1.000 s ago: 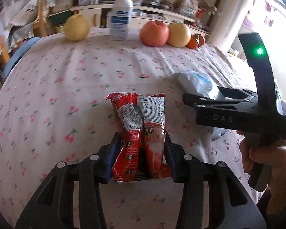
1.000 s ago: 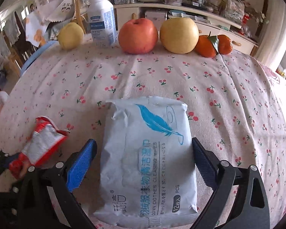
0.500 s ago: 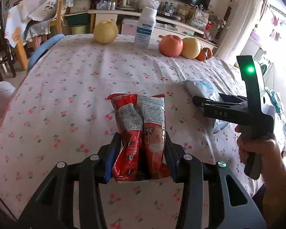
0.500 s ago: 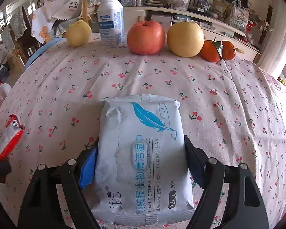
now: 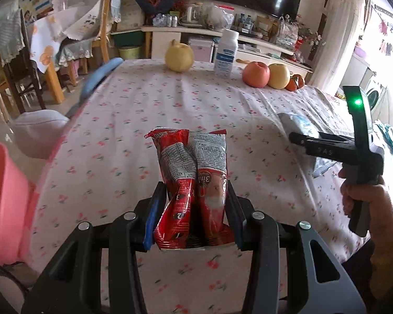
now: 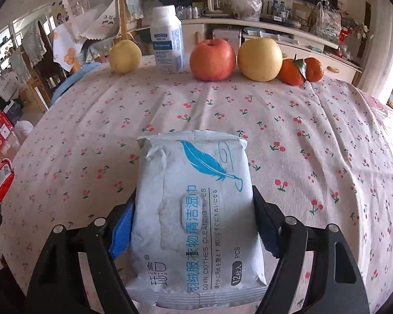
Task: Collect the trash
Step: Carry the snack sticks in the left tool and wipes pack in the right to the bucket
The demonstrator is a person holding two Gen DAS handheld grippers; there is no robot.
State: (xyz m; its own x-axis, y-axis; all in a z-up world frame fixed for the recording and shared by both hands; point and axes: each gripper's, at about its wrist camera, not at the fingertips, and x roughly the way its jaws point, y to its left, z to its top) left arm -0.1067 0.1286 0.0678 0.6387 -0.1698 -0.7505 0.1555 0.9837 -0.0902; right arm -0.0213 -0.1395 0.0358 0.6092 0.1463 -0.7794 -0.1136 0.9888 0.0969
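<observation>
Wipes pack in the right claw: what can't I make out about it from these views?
- Right wrist view: wipes pack hides the pad faces of the right claw and the tablecloth beneath, so lift-off is unclear.
- Left wrist view: pack is motion-blurred, mostly behind that claw.

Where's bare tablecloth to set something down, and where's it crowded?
Free: the wide stretch of tablecloth between the fruit row and the wipes pack, plus the left side in front of the red wrapper. Crowded: the far edge, with pear, white bottle, apple, yellow fruit and tangerines.
</observation>
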